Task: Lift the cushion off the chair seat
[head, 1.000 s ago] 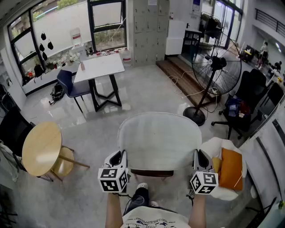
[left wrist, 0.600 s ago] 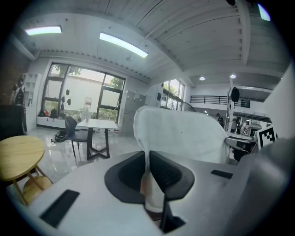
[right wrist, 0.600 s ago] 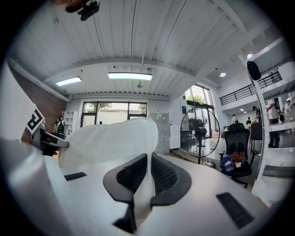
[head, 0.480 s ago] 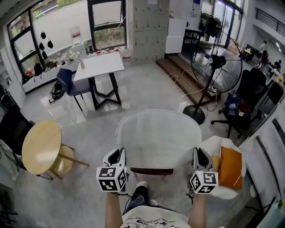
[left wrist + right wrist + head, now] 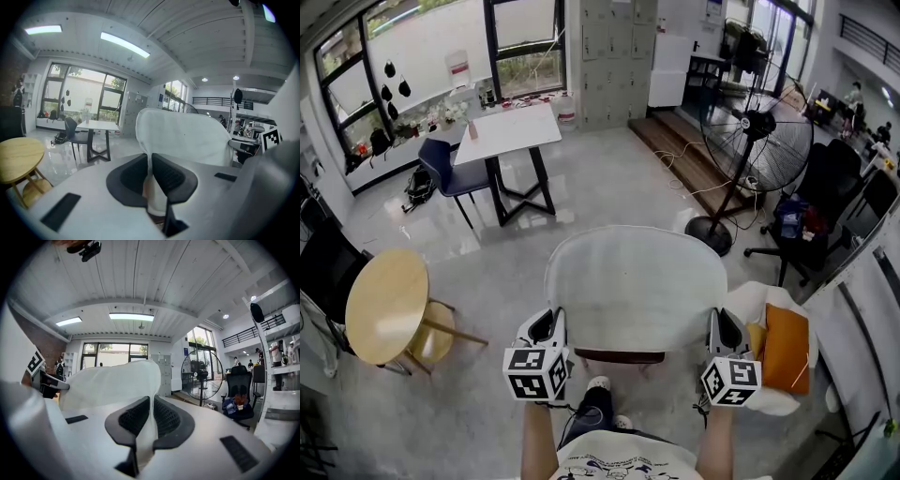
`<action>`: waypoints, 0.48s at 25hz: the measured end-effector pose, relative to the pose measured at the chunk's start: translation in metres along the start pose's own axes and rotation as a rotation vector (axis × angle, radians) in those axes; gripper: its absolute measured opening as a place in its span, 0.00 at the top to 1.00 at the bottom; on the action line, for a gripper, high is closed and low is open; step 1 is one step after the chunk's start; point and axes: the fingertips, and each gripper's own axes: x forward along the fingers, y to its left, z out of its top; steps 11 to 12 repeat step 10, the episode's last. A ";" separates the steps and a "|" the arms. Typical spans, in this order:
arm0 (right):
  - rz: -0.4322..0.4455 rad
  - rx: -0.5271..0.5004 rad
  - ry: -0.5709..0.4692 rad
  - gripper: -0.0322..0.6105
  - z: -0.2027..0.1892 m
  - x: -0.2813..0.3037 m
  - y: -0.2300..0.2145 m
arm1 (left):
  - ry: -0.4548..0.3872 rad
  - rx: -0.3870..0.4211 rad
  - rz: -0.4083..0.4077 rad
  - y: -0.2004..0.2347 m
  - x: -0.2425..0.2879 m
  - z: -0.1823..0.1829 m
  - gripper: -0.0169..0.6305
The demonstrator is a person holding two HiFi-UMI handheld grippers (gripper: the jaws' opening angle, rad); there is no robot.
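While the person stood holding it out in front, the white cushion (image 5: 633, 286) was gripped at both near corners.
The left gripper (image 5: 546, 330) had its fingers clenched on the left corner and the right gripper (image 5: 724, 330) on the right corner, with the fabric pinched thin between each pair. The cushion was spread between them above the grey floor (image 5: 497, 272). A dark brown strip (image 5: 619, 357) showed just under its near edge, and I couldn't tell whether that was the chair seat. A round wooden table (image 5: 384, 309) stood to the left, a floor fan (image 5: 757, 131) was further off, and an orange pad (image 5: 787, 352) lay just beside the right gripper.
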 end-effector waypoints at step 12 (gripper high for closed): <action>0.002 -0.005 0.000 0.88 -0.002 0.008 -0.008 | 0.001 0.005 -0.003 -0.004 0.011 0.000 0.90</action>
